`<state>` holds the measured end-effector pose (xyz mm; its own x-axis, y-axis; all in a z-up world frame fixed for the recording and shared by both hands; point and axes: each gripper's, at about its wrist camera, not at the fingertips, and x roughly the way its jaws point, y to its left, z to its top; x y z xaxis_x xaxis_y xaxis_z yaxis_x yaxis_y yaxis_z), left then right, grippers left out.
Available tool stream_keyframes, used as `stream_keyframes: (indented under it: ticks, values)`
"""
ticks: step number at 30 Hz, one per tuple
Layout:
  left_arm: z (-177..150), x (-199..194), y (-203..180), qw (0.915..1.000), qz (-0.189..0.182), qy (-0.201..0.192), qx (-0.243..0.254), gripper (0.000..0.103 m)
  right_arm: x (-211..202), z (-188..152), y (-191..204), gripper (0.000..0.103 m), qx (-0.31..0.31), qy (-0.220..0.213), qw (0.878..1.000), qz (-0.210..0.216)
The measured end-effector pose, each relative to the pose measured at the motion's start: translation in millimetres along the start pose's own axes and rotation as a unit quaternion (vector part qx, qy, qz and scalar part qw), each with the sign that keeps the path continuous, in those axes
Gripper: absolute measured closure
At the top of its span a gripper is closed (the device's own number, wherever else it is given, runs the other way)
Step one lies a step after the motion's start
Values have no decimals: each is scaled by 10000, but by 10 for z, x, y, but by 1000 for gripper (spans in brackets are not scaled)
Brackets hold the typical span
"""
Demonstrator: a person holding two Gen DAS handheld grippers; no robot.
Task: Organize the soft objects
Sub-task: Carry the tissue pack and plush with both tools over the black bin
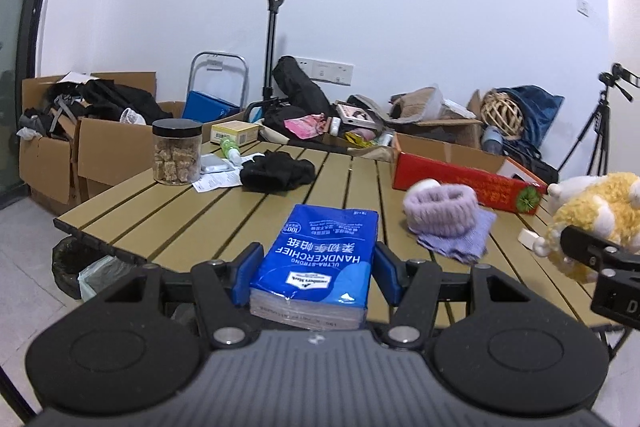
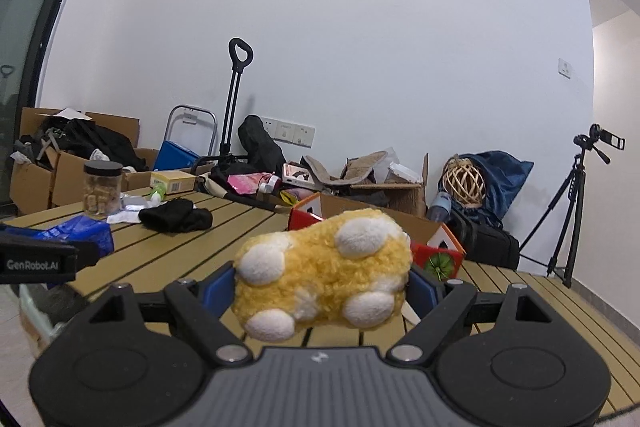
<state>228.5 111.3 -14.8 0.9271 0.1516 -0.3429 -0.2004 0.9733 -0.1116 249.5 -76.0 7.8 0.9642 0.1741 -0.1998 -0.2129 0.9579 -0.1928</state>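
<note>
My left gripper (image 1: 316, 275) is shut on a blue pack of handkerchief tissues (image 1: 320, 263), its blue pads pressing both long sides, held over the slatted wooden table (image 1: 208, 211). The right gripper (image 2: 320, 287) is shut on a yellow plush toy with white paws (image 2: 324, 275), raised above the table. In the left wrist view that plush toy (image 1: 592, 215) appears at the right edge, with the right gripper's black finger in front of it. A purple fuzzy band (image 1: 440, 207) lies on a lilac cloth (image 1: 460, 239). A black cloth heap (image 1: 276, 173) sits further back.
A jar of brown cubes (image 1: 176, 151) with a black lid stands at the table's far left by papers and a green bottle (image 1: 230, 149). An open red cardboard box (image 1: 460, 171) lies at the right. Cardboard boxes, bags, a trolley handle and a camera tripod (image 2: 572, 211) line the wall.
</note>
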Motion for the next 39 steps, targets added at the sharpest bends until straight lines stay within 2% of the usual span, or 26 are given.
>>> stream_keyframes:
  ticks: [9,16,20,31,39]
  values:
    - [-486,-368,-185,9982,-138,344,475,43,-597,-324,-202,18,9,275,9995,145]
    - [-812,-482,-260,9942,-175,771,734,43,-873,-800,-271,18,129,974,9945,350]
    - [-1046,-542,-327,9890,-207,1103,959,43,-983,-1074,-293,18,266,1375,9891,457]
    - [-1559,-592,-480,9701,-422,2003,1306,43,-1064,-1646,-419,18,719,2387,9663,645]
    - [-1723,-524,-514,9619,-369,2350,1347,43,-868,-1991,-502,18,1133,3108,9412,695]
